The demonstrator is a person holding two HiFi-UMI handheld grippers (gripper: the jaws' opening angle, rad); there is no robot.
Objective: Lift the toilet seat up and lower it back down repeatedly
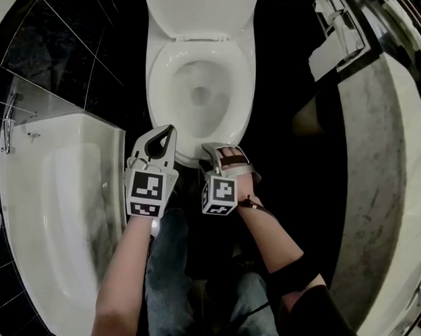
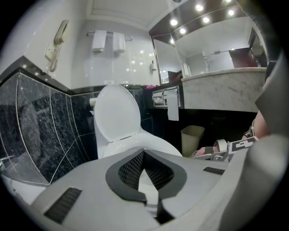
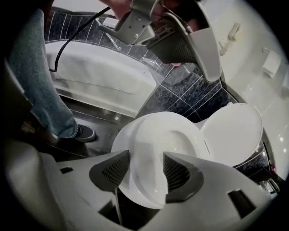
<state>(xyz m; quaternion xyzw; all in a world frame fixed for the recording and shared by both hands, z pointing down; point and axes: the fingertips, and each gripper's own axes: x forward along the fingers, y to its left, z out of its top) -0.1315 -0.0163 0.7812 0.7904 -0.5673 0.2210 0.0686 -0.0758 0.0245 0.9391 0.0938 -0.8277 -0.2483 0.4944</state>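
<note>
The white toilet's lid [image 1: 200, 10] stands raised against the cistern. The toilet seat [image 1: 161, 92] lies low over the bowl. My right gripper [image 1: 224, 153] is at the seat's front rim, and in the right gripper view the seat's front edge [image 3: 151, 153] runs between its pads, with the right gripper [image 3: 146, 173] shut on it. My left gripper [image 1: 170, 129] sits just left of it by the seat's front-left edge. In the left gripper view the left gripper [image 2: 144, 153] is shut and empty, and the lid [image 2: 116, 113] is ahead.
A white bathtub [image 1: 55, 213] fills the left side, with dark tiled wall behind it. A marble counter [image 1: 391, 172] curves along the right. A beige waste bin [image 2: 192, 137] stands right of the toilet. The person's jeans-clad legs [image 1: 171, 266] are in front of the bowl.
</note>
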